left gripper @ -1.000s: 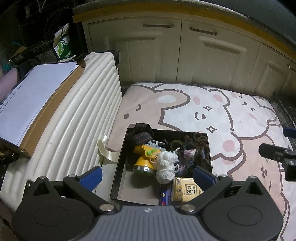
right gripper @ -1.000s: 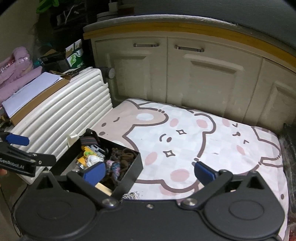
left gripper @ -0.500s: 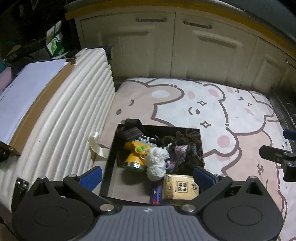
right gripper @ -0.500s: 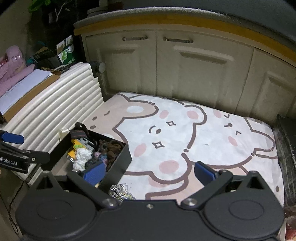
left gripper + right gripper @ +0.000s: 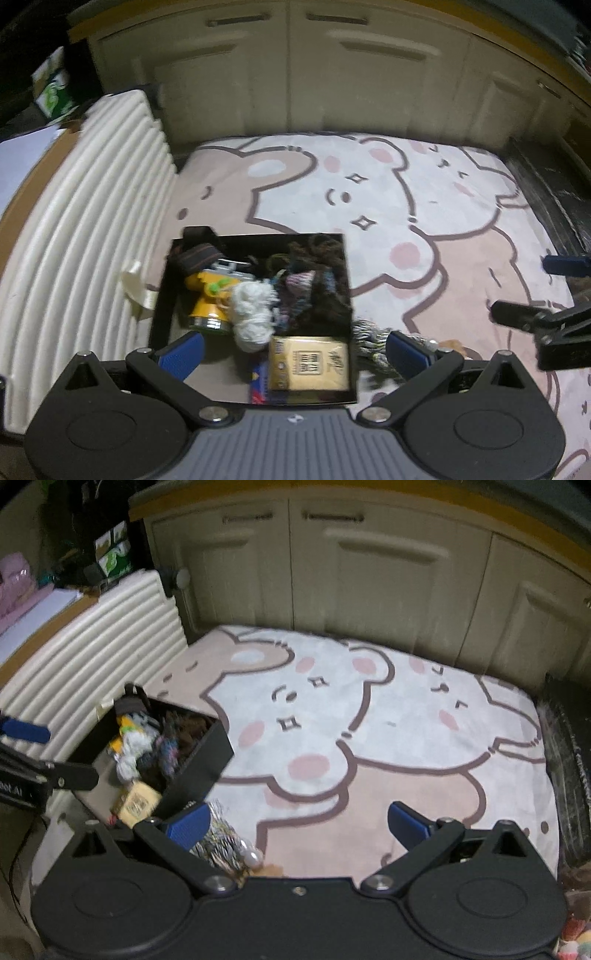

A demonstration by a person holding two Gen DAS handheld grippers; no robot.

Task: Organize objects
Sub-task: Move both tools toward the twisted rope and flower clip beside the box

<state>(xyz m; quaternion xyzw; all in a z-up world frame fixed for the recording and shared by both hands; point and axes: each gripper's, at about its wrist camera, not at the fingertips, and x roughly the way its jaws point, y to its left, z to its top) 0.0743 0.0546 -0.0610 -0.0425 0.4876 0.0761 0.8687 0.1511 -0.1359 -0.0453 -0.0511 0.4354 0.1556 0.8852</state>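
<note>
My left gripper [image 5: 291,349] and right gripper [image 5: 297,821], fingers spread and holding nothing, hovered over the black box [image 5: 349,291] of yarn, lower centre; a striped cord bundle [image 5: 221,843] beside it, lower left, likely needed picking up.

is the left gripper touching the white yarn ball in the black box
Apart. The left wrist view shows the left gripper open above the black box, and the white yarn ball lies in clear space between its blue fingertips, touching neither.
</note>
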